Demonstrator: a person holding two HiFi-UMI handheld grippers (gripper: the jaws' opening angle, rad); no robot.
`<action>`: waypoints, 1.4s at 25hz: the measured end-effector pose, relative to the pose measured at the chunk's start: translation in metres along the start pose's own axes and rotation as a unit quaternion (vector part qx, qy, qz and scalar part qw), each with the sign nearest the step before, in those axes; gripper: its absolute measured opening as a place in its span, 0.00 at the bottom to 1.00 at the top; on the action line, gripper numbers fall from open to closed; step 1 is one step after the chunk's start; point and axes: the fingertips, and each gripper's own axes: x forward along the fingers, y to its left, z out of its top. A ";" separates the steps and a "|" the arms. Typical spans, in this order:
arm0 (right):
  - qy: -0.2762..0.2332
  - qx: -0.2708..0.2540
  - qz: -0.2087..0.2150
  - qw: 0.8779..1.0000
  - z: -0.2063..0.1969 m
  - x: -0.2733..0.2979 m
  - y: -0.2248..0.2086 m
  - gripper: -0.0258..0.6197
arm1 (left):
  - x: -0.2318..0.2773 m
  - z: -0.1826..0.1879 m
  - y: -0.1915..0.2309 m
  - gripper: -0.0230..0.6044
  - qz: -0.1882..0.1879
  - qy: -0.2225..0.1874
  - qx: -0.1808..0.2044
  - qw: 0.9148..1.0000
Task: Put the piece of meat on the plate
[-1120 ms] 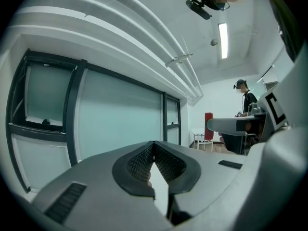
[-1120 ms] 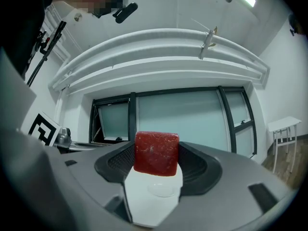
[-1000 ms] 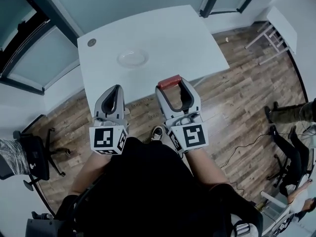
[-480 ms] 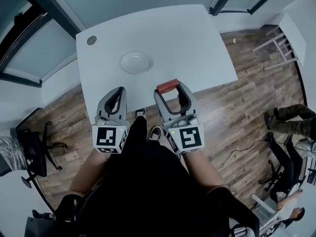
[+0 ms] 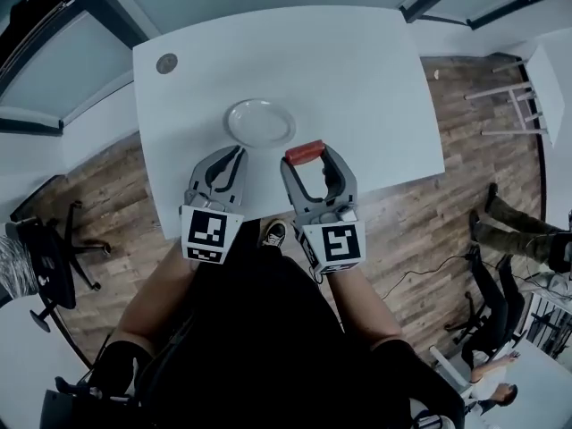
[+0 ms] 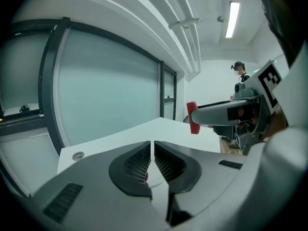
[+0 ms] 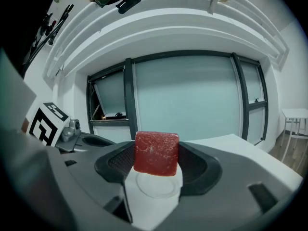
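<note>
A red piece of meat (image 5: 304, 153) is clamped between the tips of my right gripper (image 5: 305, 154), just right of the white plate (image 5: 259, 121) and a little nearer to me, above the white table (image 5: 357, 70). In the right gripper view the meat (image 7: 156, 153) fills the gap between the jaws, and the plate (image 7: 155, 186) shows below it. My left gripper (image 5: 238, 154) hovers at the plate's near edge with its jaws shut and nothing between them. From the left gripper view (image 6: 152, 154) the meat (image 6: 192, 118) appears off to the right.
A round grommet (image 5: 166, 63) sits in the table's far left corner. A white stool (image 5: 527, 105) stands on the wood floor to the right. An office chair (image 5: 49, 248) is at the left, and a seated person's legs (image 5: 518, 235) are at the right edge.
Both grippers have moved forward over the table's near edge toward the plate. The right one still carries the meat; the left stays shut.
</note>
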 end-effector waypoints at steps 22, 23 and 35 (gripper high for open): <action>0.182 -0.002 0.032 0.983 -0.112 0.101 0.000 0.48 | 0.083 -0.075 0.034 0.26 -0.078 0.131 -0.061 0.986; 0.189 -0.002 0.034 0.981 -0.115 0.102 0.002 0.48 | 0.083 -0.078 0.037 0.26 -0.078 0.133 -0.066 0.986; 0.267 -0.022 0.057 0.962 -0.145 0.123 0.008 0.48 | 0.102 -0.098 0.055 0.26 -0.062 0.156 -0.100 0.981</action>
